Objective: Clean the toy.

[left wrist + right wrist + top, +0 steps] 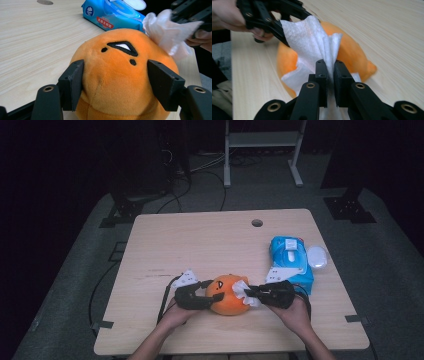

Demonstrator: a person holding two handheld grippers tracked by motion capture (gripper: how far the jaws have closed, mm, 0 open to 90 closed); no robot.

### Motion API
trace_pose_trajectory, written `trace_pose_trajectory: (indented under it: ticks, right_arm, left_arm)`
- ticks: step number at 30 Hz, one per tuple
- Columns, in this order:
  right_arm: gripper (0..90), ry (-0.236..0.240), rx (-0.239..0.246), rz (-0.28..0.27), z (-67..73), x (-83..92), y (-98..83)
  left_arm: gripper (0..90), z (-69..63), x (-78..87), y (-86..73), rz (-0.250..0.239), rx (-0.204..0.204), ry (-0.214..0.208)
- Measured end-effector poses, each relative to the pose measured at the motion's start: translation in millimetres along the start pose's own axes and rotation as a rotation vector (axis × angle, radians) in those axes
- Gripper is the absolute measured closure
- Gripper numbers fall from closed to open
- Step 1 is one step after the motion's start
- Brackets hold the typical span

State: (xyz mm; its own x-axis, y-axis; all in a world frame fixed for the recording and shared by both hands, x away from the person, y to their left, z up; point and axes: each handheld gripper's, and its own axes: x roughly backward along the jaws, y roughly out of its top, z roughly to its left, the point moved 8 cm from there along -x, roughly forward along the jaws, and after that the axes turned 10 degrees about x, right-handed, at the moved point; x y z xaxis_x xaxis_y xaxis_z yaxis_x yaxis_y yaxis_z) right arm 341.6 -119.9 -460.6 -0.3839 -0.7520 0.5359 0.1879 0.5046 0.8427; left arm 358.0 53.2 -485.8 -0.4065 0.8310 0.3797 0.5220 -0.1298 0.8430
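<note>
High view: blue wipe pack (291, 261), lid flipped open, at the desk's (200, 240) right edge; orange plush toy (227, 295) near the front edge, clamped on both flanks by the left tongs (212, 296), while the right tongs (250, 293) pinch a white wipe (242, 289) against its right side.

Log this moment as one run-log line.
left tool: shut on orange plush toy | right tool: shut on white wipe, against toy | wet-wipe pack: behind, lid open
</note>
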Motion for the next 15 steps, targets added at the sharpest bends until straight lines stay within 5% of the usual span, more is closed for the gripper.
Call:
trace_pose_trajectory:
  ticks: [5,7,13,15]
  right_arm:
    - [82.0,0.101,0.042,-0.042,23.1,-8.0,13.6]
    - [82.1,0.094,0.066,-0.027,23.5,-10.8,12.5]
    - [82.1,0.019,0.002,-0.007,0.1,-1.7,0.2]
    - [82.1,0.032,-0.003,-0.022,2.6,0.2,2.1]
  left_arm:
    - [31.8,-0.1,0.1,-0.5,-0.003,-0.006,-0.003]
    - [31.8,0.3,1.2,-1.1,0.001,-0.011,-0.005]
    - [31.9,1.6,1.2,-0.8,-0.002,0.001,-0.004]
    - [31.8,1.9,0.7,-0.7,-0.002,0.001,-0.002]
